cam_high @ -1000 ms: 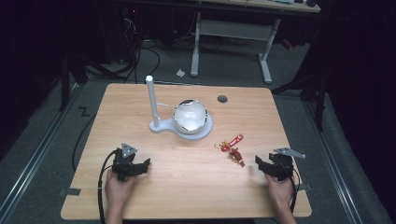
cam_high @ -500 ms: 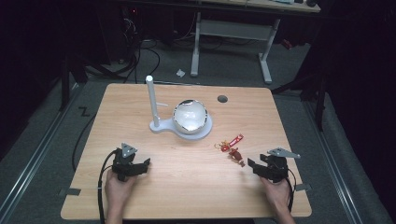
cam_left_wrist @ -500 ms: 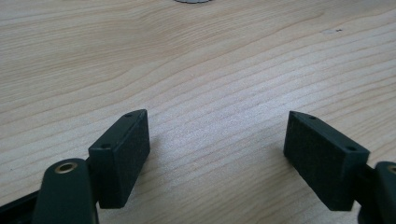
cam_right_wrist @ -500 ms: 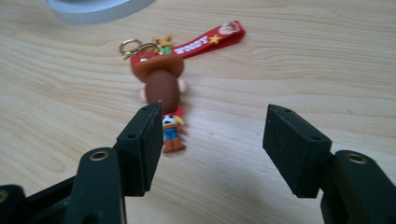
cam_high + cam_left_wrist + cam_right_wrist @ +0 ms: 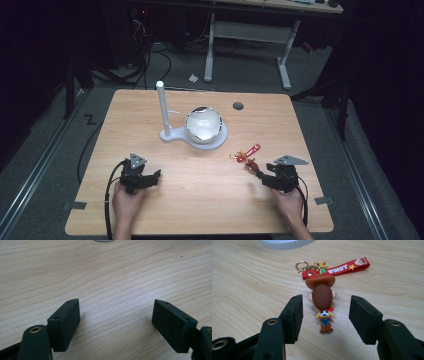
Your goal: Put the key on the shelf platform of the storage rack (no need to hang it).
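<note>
Right tongs (image 5: 325,317) closing around the cowboy keychain (image 5: 323,298), pads not touching; left tongs (image 5: 116,325) wide open, empty.

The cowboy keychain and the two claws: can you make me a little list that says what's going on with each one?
cowboy keychain: lies flat on the wooden table, red strap beside its hat
right claw: jaws either side of the figure, just been closing, not pressing on it yet
left claw: open over bare wood
white stand with ball: farther back on the table

left tongs (image 5: 116,322) gape; right tongs (image 5: 324,320) have just been closing.
</note>
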Demonstrator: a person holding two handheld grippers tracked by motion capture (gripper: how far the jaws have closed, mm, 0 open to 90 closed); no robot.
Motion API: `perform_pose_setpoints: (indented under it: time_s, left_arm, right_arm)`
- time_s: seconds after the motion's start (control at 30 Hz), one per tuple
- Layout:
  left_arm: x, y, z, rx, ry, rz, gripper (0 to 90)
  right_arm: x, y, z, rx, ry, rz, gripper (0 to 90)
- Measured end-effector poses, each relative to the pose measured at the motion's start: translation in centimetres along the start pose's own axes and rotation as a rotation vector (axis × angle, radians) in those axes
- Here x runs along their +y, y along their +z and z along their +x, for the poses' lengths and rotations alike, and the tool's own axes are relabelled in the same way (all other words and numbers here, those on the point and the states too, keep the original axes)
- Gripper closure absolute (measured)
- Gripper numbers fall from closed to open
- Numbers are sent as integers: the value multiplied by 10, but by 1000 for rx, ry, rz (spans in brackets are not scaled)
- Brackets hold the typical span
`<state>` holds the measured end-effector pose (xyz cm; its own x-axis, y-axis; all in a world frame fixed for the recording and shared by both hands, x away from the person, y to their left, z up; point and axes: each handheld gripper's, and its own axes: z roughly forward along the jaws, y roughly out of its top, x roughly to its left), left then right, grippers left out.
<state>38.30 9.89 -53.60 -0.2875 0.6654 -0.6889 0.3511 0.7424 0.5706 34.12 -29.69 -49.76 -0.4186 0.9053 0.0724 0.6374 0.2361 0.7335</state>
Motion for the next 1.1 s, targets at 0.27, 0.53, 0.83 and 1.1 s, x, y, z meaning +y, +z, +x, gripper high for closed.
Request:
perform_pose_setpoints:
  time_s: [0.27, 0.53, 0.83, 1.1]
  left_arm:
    - [0, 0, 0, -2, 3, 0, 230]
    - [0, 0, 0, -2, 3, 0, 229]
    - [0, 0, 0, -2, 3, 0, 228]
    - [0, 0, 0, 0, 0, 0, 228]
  right_arm:
    - [12, 12, 5, 1, -53, 32, 446]
    - [18, 27, 5, -10, -71, 66, 412]
    - [16, 40, 2, -15, -66, 89, 401]
    - [14, 48, 1, -7, -70, 111, 393]
